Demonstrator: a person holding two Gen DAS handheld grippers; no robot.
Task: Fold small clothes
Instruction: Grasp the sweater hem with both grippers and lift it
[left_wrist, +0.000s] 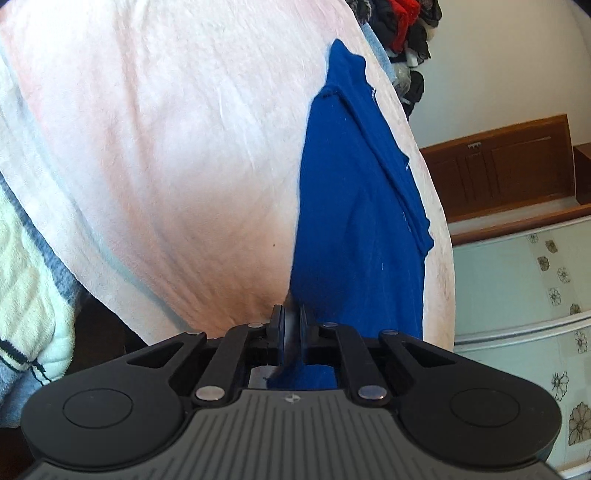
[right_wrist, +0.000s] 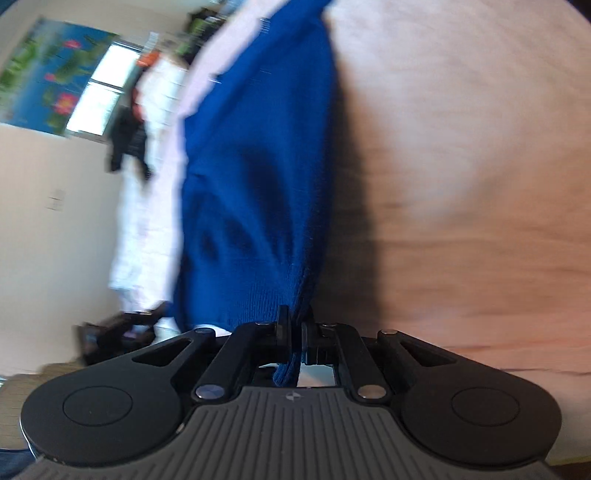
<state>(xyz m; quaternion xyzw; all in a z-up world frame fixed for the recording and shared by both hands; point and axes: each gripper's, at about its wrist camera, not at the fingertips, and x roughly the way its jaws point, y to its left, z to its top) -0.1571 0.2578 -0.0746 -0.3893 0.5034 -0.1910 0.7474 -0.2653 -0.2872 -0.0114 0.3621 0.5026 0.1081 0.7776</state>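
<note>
A small royal-blue garment (left_wrist: 354, 206) lies stretched over a pale pink blanket (left_wrist: 166, 147). My left gripper (left_wrist: 291, 314) is shut on one edge of the blue cloth, which runs between the jaws and back into the gripper. In the right wrist view the same blue garment (right_wrist: 258, 177) stretches away from my right gripper (right_wrist: 295, 317), which is shut on its ribbed edge. That view is motion-blurred. The pink blanket (right_wrist: 461, 166) fills its right side.
A pile of dark and red clothes (left_wrist: 402, 33) sits past the blanket's far end. A wooden headboard (left_wrist: 509, 170) and a floral sheet (left_wrist: 517, 295) lie to the right. A striped towel (left_wrist: 26, 295) is at left. A window (right_wrist: 99, 103) shows in the right wrist view.
</note>
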